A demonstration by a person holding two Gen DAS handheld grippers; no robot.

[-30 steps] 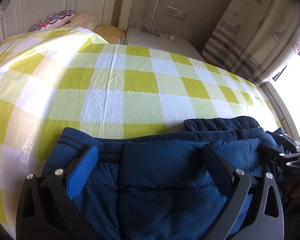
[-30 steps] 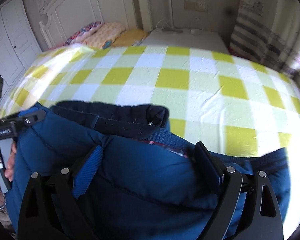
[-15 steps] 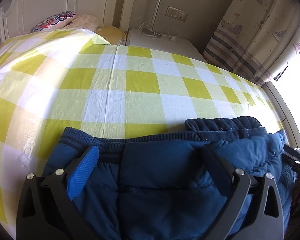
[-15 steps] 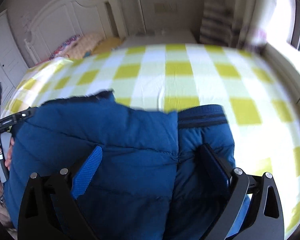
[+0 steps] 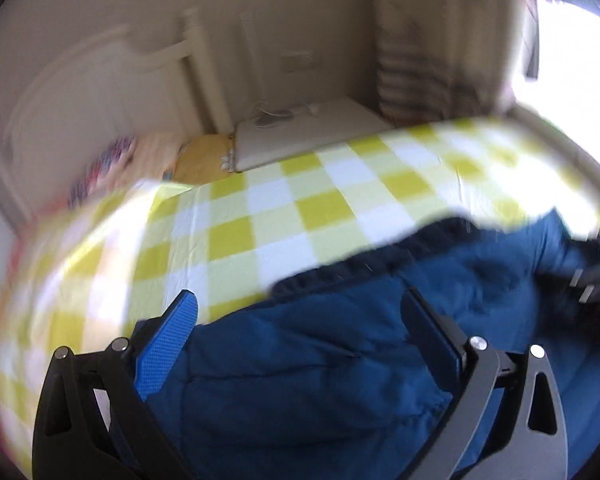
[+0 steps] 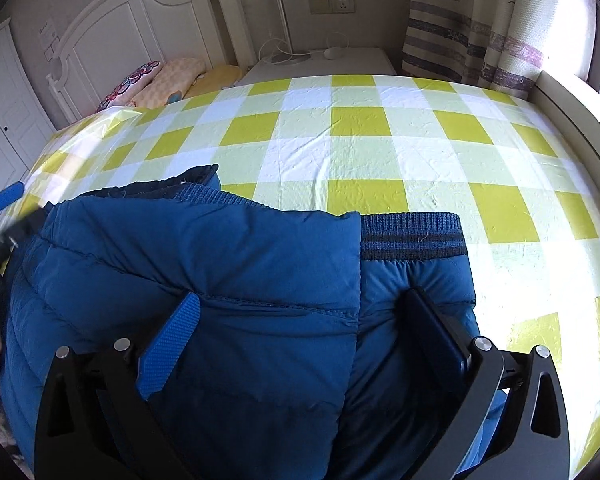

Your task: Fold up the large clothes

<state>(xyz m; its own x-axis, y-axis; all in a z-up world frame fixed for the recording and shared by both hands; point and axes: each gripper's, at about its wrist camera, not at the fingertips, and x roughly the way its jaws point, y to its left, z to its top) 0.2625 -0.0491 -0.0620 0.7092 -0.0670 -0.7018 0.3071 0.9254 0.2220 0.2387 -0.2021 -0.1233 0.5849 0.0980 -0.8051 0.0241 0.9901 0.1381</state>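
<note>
While the blue padded jacket (image 6: 228,280) lies at the near edge of the bed, one panel is folded over, its edge running just left of the ribbed hem (image 6: 412,236). Right gripper (image 6: 300,320) jaws spread over the fabric, pinching nothing. Left gripper (image 5: 300,320) jaws also spread; that view is motion-blurred. Checked sheet (image 6: 380,152) bare beyond, up to the pillows (image 6: 160,80).

Between the right gripper's (image 6: 300,320) spread matt black fingers, the quilted jacket (image 6: 220,280) is showing smooth cloth, its ribbed hem (image 6: 412,236) knitted; beyond, the checked sheet (image 6: 360,152) is lying crinkled.
</note>
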